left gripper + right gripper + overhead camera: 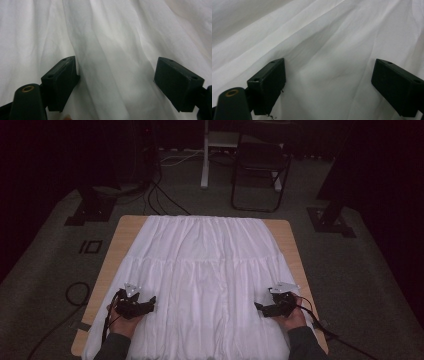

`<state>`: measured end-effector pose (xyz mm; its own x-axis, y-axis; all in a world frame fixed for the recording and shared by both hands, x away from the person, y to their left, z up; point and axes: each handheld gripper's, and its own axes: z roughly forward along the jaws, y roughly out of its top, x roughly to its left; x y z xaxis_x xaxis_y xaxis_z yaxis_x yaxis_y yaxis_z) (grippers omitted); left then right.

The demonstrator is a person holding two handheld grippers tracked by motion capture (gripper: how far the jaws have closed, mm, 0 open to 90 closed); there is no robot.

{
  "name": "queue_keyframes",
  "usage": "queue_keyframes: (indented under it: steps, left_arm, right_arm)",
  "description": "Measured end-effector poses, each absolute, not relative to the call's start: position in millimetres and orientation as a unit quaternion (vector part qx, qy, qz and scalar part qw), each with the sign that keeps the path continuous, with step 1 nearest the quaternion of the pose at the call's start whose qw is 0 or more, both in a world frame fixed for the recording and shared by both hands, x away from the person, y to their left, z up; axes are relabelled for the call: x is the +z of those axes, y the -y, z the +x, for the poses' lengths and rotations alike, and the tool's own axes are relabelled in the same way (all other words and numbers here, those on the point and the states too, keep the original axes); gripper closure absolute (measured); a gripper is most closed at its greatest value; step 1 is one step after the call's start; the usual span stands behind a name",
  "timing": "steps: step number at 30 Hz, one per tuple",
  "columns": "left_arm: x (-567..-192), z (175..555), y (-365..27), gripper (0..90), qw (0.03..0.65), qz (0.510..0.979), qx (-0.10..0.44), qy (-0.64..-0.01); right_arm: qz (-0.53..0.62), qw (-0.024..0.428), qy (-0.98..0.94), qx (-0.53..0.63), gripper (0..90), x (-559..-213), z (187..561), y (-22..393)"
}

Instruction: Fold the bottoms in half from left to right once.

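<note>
Both hand-held grippers parked on the near end of a white skirt, nothing pinched yet.

Nearest the camera, the left hand-held gripper (151,299) and the right hand-held gripper (258,307) sit low on the white skirt (205,270), one toward each side edge, tips pointing inward at each other. Jaws on both stand wide apart, with loose folds of cloth (112,75) running between the pads but not squeezed; same story on the right side (329,82). The skirt lies directly under and ahead of them, its long axis running away from the person up the desk (125,227) to the gathered waistband (205,219) at the far end. Each hand is equally close to its own side. The near hem is cut off at the bottom of the high view, so how far it hangs over the edge is anyone's guess.
</note>
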<state>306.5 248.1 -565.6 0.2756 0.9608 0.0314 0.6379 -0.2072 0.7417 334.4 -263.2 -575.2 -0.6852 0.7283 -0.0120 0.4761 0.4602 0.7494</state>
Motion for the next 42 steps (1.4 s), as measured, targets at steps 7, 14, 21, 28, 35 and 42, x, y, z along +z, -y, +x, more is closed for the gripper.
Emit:
queue_keyframes:
  steps: [7,14,21,28,35,42]
  left_arm:
    - [-557.5,306.0,-251.7,30.5,0.331,0.725,0.253,-0.549]
    - [-533.4,282.2,-285.6,28.6,0.361,0.701,0.273,-0.551]
    - [-545.3,270.9,-342.0,18.1,0.320,0.671,0.282,-0.606]
    - [-562.2,269.6,-347.6,14.5,0.282,0.684,0.260,-0.620]
    - [-562.8,256.2,-323.8,11.9,0.279,0.713,0.247,-0.594]
    - [-557.1,249.9,-318.8,29.4,0.280,0.729,0.237,-0.578]
  right_arm:
    - [0.360,0.168,-0.838,0.375,11.5,-575.2,334.4,263.1]
    - [0.360,0.168,-0.838,0.375,11.5,-575.2,334.3,263.1]
    - [0.360,0.168,-0.838,0.375,11.5,-575.2,334.3,263.1]
    - [0.360,0.168,-0.838,0.375,11.5,-575.2,334.3,263.1]
    - [0.360,0.168,-0.838,0.375,11.6,-575.2,334.1,263.0]
    - [0.376,0.181,-0.825,0.382,32.4,-574.1,330.8,263.3]
